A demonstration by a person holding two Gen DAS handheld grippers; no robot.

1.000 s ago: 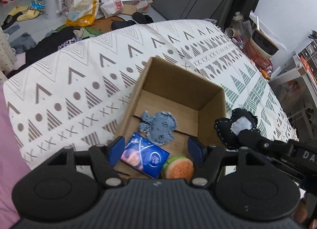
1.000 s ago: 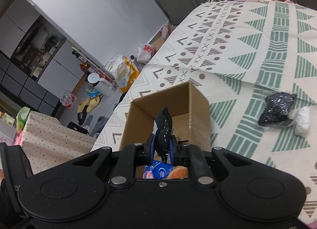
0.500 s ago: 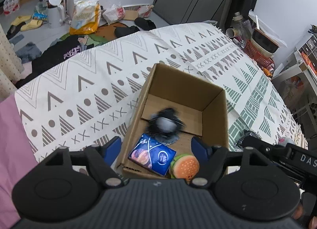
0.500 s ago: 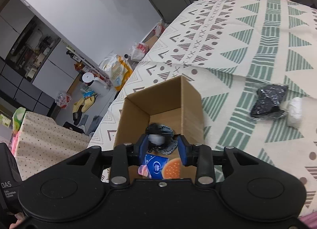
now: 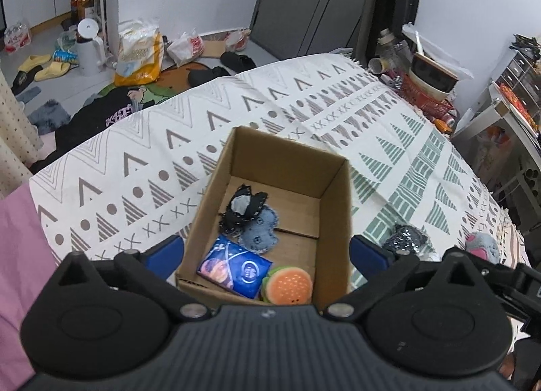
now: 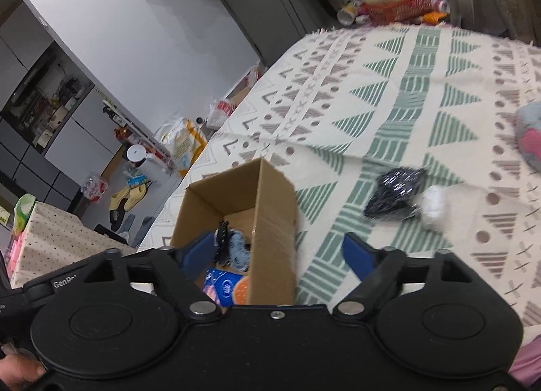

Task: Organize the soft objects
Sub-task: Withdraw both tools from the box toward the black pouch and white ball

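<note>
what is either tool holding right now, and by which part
Nothing. The left tool and right tool are both open and empty; the black patch lies loose in the box.

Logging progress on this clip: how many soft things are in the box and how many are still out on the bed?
In the box: 4
Out on the bed: 3
Total: 7

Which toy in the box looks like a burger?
The round orange burger toy, in the cardboard box corner nearest the camera, beside the blue packet. The black lacy piece and denim patch are flat fabric, farther back.
</note>
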